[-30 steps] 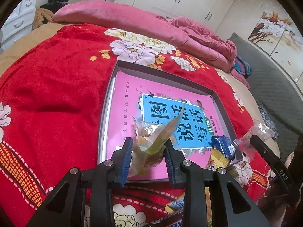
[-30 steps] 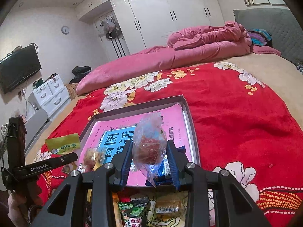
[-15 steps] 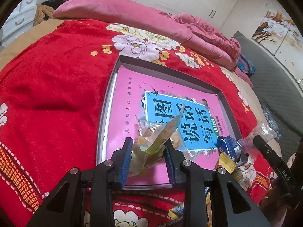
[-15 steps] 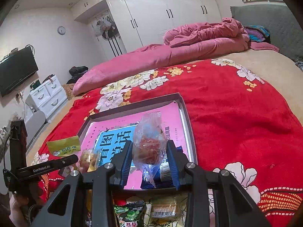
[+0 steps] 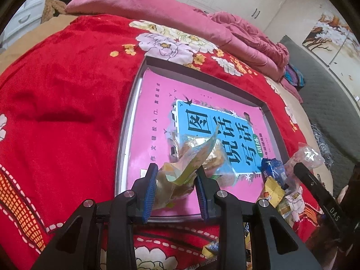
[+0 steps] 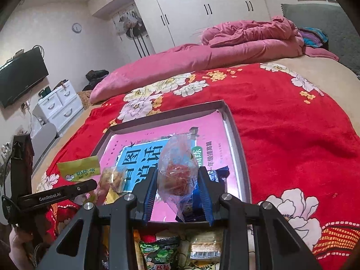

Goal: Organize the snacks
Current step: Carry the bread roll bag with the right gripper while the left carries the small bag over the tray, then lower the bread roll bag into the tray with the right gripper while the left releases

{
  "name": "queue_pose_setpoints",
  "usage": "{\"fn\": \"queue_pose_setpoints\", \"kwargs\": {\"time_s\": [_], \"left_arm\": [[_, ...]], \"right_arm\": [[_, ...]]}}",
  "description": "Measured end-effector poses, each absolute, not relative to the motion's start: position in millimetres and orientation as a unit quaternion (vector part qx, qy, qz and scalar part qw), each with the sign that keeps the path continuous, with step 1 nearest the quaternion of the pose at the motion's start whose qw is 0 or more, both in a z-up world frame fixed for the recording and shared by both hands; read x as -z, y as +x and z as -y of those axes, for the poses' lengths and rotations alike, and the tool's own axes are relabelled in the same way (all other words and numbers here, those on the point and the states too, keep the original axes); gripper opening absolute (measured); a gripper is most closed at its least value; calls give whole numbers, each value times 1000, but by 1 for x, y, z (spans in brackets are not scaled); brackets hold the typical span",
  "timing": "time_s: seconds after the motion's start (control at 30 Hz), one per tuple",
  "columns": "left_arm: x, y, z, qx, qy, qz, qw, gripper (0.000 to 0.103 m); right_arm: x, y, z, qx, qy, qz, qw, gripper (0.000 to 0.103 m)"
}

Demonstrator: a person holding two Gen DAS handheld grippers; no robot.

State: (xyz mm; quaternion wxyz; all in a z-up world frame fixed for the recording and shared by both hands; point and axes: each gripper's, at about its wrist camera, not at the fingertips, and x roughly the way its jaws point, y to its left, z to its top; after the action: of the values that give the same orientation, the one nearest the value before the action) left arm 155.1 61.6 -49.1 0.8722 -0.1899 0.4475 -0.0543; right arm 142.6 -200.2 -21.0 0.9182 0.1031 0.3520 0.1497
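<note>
My left gripper (image 5: 176,185) is shut on a yellow-green snack packet (image 5: 189,159), held over the near left part of a shallow grey tray (image 5: 126,139) lined with a pink and blue book cover. The right gripper (image 6: 177,187) is shut on a clear bag of reddish snacks (image 6: 176,173), hanging over the tray's (image 6: 238,148) near right corner. A blue packet (image 6: 219,173) lies in the tray just behind the right fingers. From the right wrist view, the left gripper (image 6: 96,180) shows with its packet (image 6: 78,171).
Loose snack packets lie on the red flowered blanket in front of the tray: a green one (image 6: 160,252), a pale one (image 6: 204,247), yellow and blue ones (image 5: 273,184). Pink bedding (image 6: 202,54) lies behind; wardrobes, a white dresser (image 6: 58,108) and a television stand around.
Both grippers keep their packets and have barely shifted over the tray's near edge; nothing was let go or picked up.
</note>
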Motion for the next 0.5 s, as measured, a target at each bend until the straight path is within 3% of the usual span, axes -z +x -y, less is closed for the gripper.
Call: {"fn": "queue_pose_setpoints", "kwargs": {"time_s": [0.5], "left_arm": [[51, 156, -49, 73, -176, -456, 869, 34]], "right_arm": [[33, 146, 182, -179, 89, -377, 904, 37]]}}
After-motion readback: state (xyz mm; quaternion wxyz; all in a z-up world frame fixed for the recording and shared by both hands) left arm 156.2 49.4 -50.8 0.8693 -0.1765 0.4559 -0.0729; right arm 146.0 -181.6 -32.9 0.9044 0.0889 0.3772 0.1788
